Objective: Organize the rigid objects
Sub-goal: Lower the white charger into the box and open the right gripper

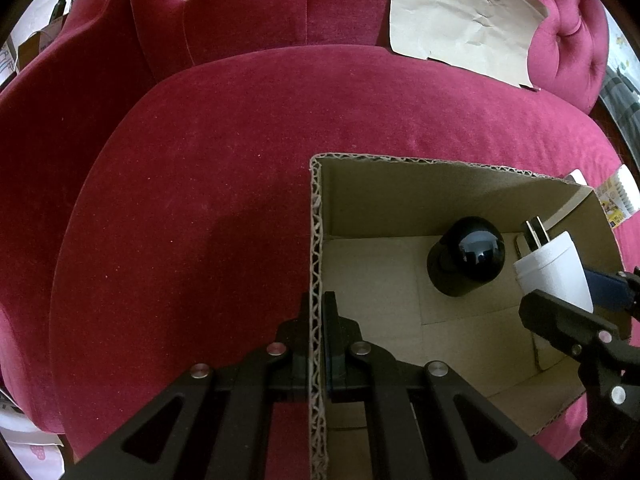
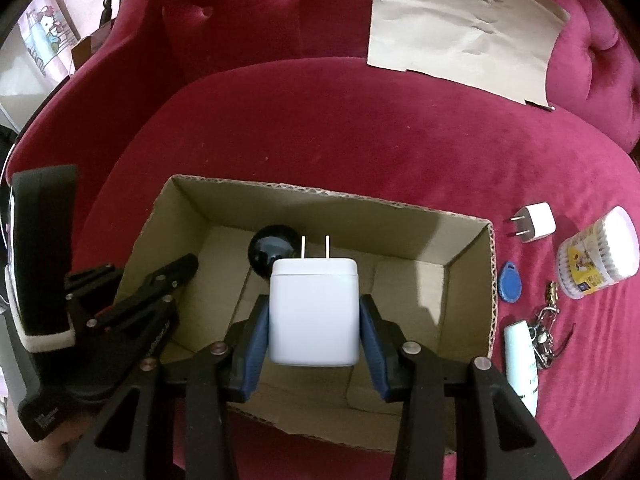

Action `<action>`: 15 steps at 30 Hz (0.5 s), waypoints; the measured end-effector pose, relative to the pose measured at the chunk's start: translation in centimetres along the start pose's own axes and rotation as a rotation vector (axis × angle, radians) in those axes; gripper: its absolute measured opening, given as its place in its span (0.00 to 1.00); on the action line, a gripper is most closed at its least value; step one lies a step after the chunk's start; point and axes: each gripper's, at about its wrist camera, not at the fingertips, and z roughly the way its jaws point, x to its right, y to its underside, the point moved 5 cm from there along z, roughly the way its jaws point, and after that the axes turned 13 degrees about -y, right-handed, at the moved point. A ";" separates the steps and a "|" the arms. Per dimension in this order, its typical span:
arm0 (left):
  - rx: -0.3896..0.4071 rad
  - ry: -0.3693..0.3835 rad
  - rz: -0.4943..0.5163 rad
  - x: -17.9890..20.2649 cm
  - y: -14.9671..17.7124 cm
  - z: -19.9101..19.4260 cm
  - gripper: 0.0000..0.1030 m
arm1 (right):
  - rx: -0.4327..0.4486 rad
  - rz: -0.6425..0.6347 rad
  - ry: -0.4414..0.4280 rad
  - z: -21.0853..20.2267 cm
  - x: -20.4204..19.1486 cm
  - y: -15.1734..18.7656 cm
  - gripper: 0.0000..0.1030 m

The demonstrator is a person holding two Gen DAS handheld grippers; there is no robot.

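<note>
A hand-held right gripper [image 2: 314, 320] clamps a smooth, glossy white charger block [image 2: 314, 312] between its ribbed blue pads [image 2: 252, 344], the block's two flat metal prongs pointing ahead, above the open corrugated cardboard box [image 2: 494, 280] that sits on a crimson velvet sofa seat [image 2: 360, 140]. Inside the box, near its far wall, lies a glossy black rounded object [image 1: 468, 256]. The left gripper [image 1: 318, 320] is closed on the box's left wall, one black finger either side of the fluted raw edge. Beyond the box's right wall, on the velvet, lie a small white plug adapter [image 2: 534, 224], a blue teardrop key fob [image 2: 510, 282], a clear cylindrical tub of cotton swabs [image 2: 596, 256], a bunch of metal keys [image 2: 546, 332] and a slim white tube [image 2: 522, 360]. A creased sheet of tan paper [image 2: 460, 28] leans on the tufted backrest at the seat's far edge.
</note>
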 end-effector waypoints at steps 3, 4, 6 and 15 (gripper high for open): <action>0.002 -0.005 0.004 0.1 0.0 0.0 0.03 | 0.027 -0.018 0.016 -0.7 -0.3 -0.2 0.56; 0.003 -0.007 0.005 0.1 0.0 0.0 0.03 | 0.036 -0.021 0.023 -1.0 -0.4 -0.3 0.68; 0.003 -0.008 0.004 0.1 0.0 0.0 0.03 | 0.058 -0.021 0.028 -1.5 -0.3 -0.5 0.87; 0.003 -0.008 0.005 0.1 0.0 0.0 0.03 | 0.072 -0.045 0.044 -1.7 -0.3 -0.8 1.00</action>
